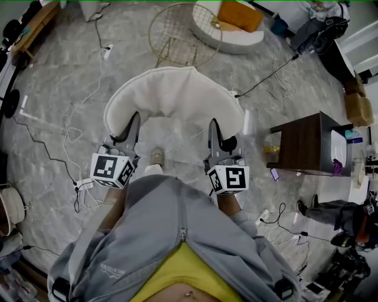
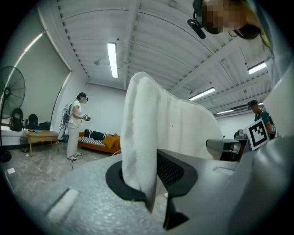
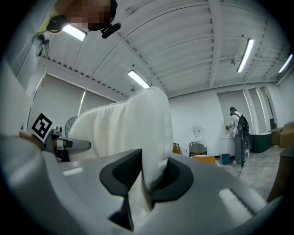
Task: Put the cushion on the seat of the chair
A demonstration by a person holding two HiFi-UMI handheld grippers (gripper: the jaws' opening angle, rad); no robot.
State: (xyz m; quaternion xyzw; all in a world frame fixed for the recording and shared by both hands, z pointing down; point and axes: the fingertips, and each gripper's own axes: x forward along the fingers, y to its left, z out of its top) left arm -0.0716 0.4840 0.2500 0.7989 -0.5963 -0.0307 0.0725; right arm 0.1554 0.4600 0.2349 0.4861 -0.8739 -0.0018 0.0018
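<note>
A white fluffy cushion (image 1: 174,97) hangs in the air in front of me, held by both grippers at its near edge. My left gripper (image 1: 132,125) is shut on its left corner; in the left gripper view the cushion (image 2: 147,137) is pinched between the dark pads. My right gripper (image 1: 214,131) is shut on the right corner, and the cushion (image 3: 147,137) fills that view's middle too. A gold wire chair (image 1: 183,32) stands on the floor beyond the cushion, partly hidden by it.
A round white seat (image 1: 233,35) with an orange cushion (image 1: 241,15) lies behind the chair. A dark wooden table (image 1: 304,141) stands at the right. Cables (image 1: 77,127) run over the grey marble floor. Other people stand across the room.
</note>
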